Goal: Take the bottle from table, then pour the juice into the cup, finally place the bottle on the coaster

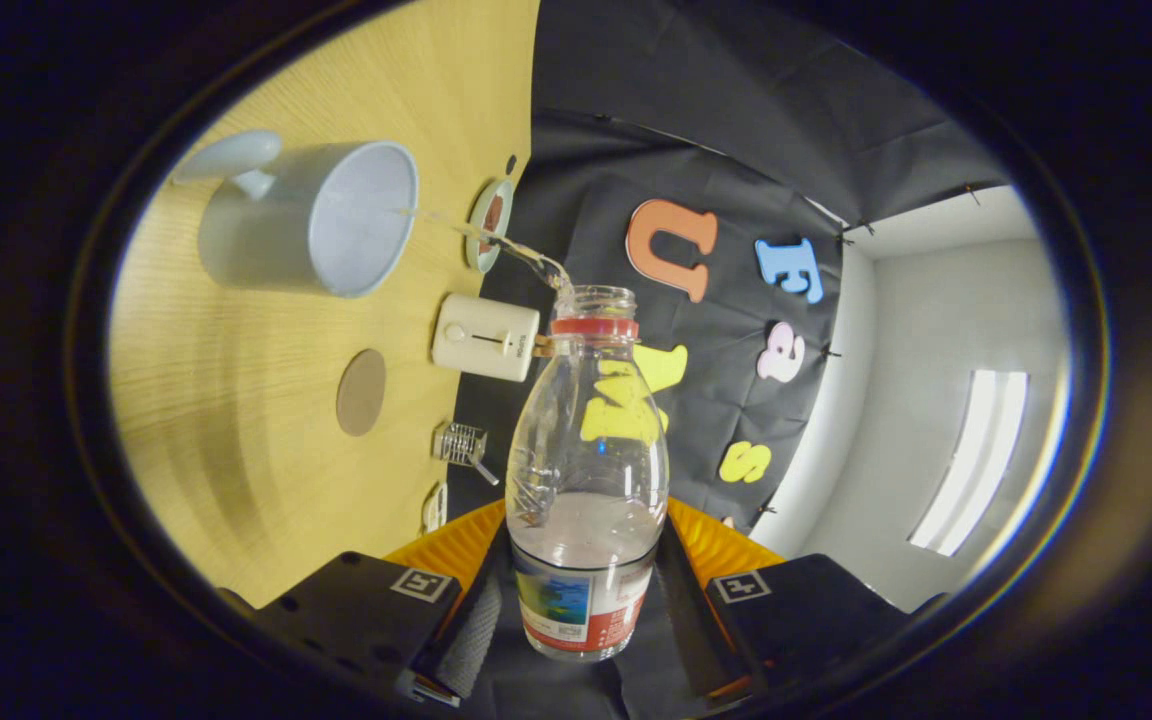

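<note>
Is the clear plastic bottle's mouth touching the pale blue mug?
Apart. The gripper view shows wooden table between the bottle's mouth and the mug; a thin stream bridges it.

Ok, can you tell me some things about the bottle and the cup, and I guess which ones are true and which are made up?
1. The gripper has the bottle squeezed between its two fingers. True.
2. The bottle still has its cap on. False: the mouth is open, with just a red ring around the neck.
3. A thin stream of liquid runs from the bottle's mouth to the cup. True.
4. The bottle is standing on the round coaster. False: the coaster lies bare on the table, apart from the bottle.
5. The cup has no handle. False: it has one, on the side away from the bottle.
</note>
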Tool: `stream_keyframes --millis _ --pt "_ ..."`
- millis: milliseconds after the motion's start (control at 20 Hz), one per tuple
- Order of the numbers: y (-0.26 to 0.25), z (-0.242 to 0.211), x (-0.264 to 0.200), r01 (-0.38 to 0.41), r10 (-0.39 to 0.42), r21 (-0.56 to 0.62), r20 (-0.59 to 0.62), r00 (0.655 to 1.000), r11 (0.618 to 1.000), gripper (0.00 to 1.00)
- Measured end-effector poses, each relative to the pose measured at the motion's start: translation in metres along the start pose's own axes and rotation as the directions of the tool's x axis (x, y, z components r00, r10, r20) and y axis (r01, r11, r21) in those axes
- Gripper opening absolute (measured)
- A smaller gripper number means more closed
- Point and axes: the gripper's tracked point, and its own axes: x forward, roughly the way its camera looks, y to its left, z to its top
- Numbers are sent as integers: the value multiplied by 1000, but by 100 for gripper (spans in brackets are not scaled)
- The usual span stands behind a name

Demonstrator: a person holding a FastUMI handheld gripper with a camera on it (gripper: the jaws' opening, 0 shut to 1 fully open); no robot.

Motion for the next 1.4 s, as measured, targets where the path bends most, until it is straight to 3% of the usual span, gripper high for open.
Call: stream_keyframes --millis 1400 --pt "-19 -3 1 68 -66 -112 18 998 991 80"
